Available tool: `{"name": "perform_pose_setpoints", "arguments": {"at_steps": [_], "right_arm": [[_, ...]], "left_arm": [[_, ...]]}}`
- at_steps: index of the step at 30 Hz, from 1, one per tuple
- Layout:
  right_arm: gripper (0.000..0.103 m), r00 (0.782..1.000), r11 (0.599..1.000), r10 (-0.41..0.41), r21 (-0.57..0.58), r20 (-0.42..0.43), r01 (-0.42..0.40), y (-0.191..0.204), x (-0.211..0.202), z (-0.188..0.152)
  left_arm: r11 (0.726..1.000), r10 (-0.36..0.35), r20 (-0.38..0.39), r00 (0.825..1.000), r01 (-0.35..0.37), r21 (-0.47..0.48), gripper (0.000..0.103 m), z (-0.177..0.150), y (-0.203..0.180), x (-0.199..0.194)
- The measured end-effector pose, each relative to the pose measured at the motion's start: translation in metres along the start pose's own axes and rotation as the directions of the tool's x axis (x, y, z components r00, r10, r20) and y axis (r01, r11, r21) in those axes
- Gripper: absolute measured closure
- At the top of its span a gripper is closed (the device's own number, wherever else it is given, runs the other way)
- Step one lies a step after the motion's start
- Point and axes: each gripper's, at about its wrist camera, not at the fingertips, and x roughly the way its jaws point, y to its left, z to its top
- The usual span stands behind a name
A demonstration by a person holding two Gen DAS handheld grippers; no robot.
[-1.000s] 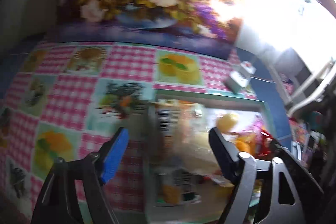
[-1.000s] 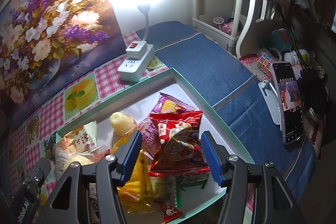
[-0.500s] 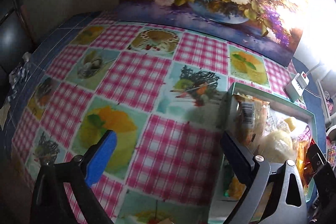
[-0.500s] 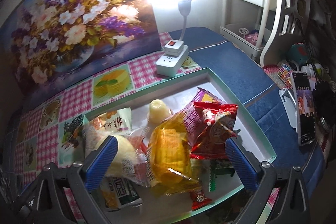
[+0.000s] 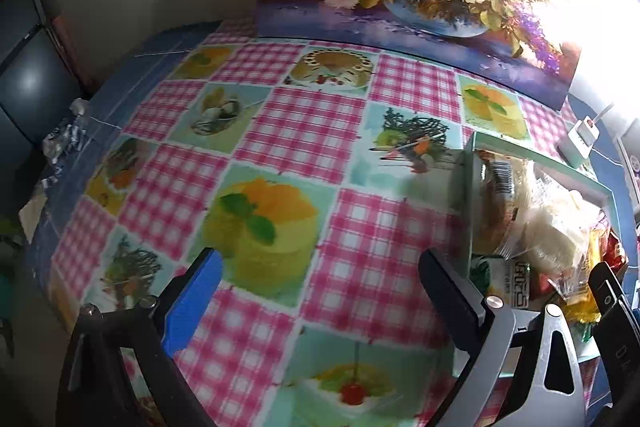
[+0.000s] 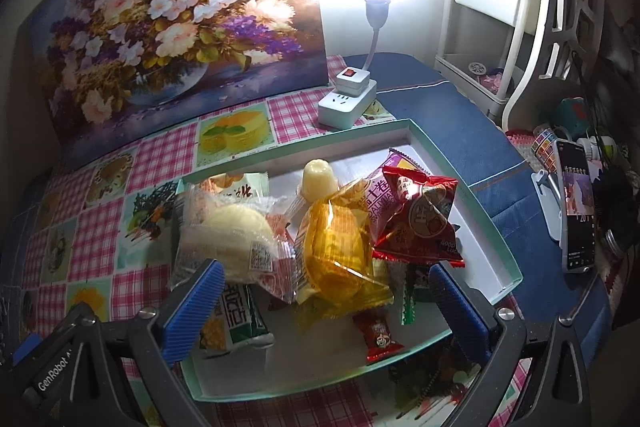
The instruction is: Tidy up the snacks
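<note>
Right gripper, jaws apart and empty, hovers over tray's near edge; next: clamp yellow packet.

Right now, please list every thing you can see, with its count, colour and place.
tray: one, pale green rim, on tablecloth
snack packets: several, red, orange, white, green; piled in tray
jelly cup: one, pale yellow, tray's far part
tablecloth: one, pink check
flower painting: one, behind table
power strip: one, white, beyond tray
phone: one, right of tray
left gripper: open, over tablecloth
right gripper: open, above tray
</note>
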Motion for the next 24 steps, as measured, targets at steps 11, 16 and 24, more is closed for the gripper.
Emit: {"name": "perform_pose_setpoints", "arguments": {"at_steps": [11, 16, 24], "right_arm": [[0.0, 1.0, 0.999, 0.023, -0.035, 0.0, -0.023, 0.001, -0.012, -0.019], [0.0, 0.999, 1.0, 0.027, -0.001, 0.036, -0.027, -0.006, -0.021, -0.019], [0.0, 0.998, 0.998, 0.046, 0.048, 0.049, -0.048, -0.014, -0.03, -0.019]], "left_arm": [[0.997, 0.06, 0.032, 0.998, -0.062, 0.045, 0.005, -0.014, 0.01, -0.016], [0.995, 0.073, 0.051, 0.996, -0.076, 0.057, 0.005, -0.018, 0.013, -0.021], [0.998, 0.061, 0.063, 0.996, -0.063, 0.025, 0.005, -0.022, 0.023, -0.028]]}}
